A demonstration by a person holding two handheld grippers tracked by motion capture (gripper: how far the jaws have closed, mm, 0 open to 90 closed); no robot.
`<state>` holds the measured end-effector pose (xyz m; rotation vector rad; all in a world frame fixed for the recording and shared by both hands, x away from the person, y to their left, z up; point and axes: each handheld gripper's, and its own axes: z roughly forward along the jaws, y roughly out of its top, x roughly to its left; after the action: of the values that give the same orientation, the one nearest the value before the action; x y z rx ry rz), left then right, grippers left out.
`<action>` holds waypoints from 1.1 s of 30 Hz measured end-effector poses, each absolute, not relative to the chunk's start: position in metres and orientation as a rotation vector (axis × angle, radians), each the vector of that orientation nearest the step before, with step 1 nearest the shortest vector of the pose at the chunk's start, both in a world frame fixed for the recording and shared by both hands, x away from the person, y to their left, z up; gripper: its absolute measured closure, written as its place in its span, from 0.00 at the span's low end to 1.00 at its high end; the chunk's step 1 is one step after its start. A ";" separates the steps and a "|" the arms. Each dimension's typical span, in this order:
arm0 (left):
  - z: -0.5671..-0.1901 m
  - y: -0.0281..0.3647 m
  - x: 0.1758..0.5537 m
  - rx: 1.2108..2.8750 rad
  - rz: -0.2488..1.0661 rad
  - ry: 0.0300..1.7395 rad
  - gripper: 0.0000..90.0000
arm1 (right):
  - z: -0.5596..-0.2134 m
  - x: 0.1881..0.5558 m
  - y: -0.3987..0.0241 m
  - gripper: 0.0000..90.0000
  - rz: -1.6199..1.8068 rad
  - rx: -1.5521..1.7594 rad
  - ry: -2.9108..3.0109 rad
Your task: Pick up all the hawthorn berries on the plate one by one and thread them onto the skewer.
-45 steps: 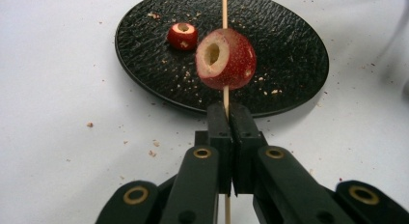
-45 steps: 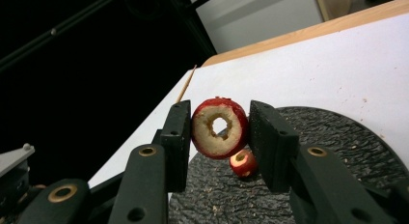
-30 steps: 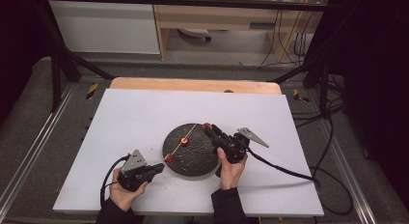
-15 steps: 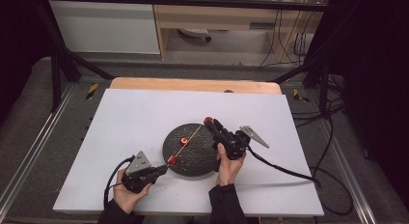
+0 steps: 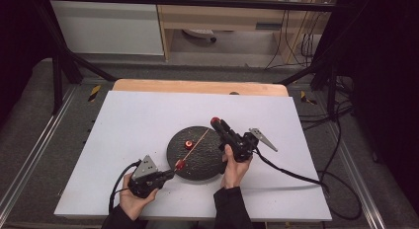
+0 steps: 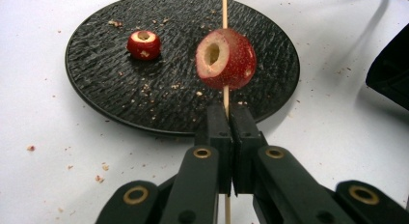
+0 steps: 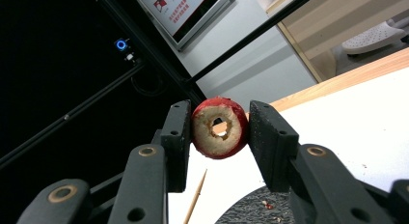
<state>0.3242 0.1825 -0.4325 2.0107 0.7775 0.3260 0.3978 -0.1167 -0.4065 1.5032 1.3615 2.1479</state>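
Observation:
A thin wooden skewer (image 6: 224,11) carries one red cored fruit (image 6: 226,59), and my left gripper (image 6: 226,110) is shut on the stick just below it. In the high view that gripper (image 5: 172,172) is at the near left edge of the black plate (image 5: 197,162), with the skewer (image 5: 197,141) slanting over the plate. My right gripper (image 7: 218,119) is shut on a second cored red fruit (image 7: 219,134), held up in the air with its hole facing the camera. From above it (image 5: 217,123) hovers at the plate's far right. A third fruit (image 6: 143,44) lies on the plate.
Crumbs are scattered on the black plate (image 6: 120,89) and the white tabletop (image 5: 138,120). Cables trail from both grippers toward the near and right edges. A wooden strip (image 5: 197,86) borders the far side, with dark frame posts beyond.
The left gripper has edged slightly right with the skewer and its fruit. The right gripper's tip with its fruit has lifted slightly away from the skewer's end.

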 end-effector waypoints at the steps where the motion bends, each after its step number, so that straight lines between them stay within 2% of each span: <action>1: -0.433 0.182 0.324 2.010 0.326 0.777 0.98 | -0.407 0.398 -0.116 0.69 2.152 1.502 1.360; 33: -0.431 0.163 0.325 1.952 0.323 0.820 0.98 | -0.418 0.394 -0.109 0.69 2.184 1.518 1.358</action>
<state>0.3249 0.1626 -0.4313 1.9521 0.8203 0.3228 0.3941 -0.1091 -0.4181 1.5180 1.3578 2.1839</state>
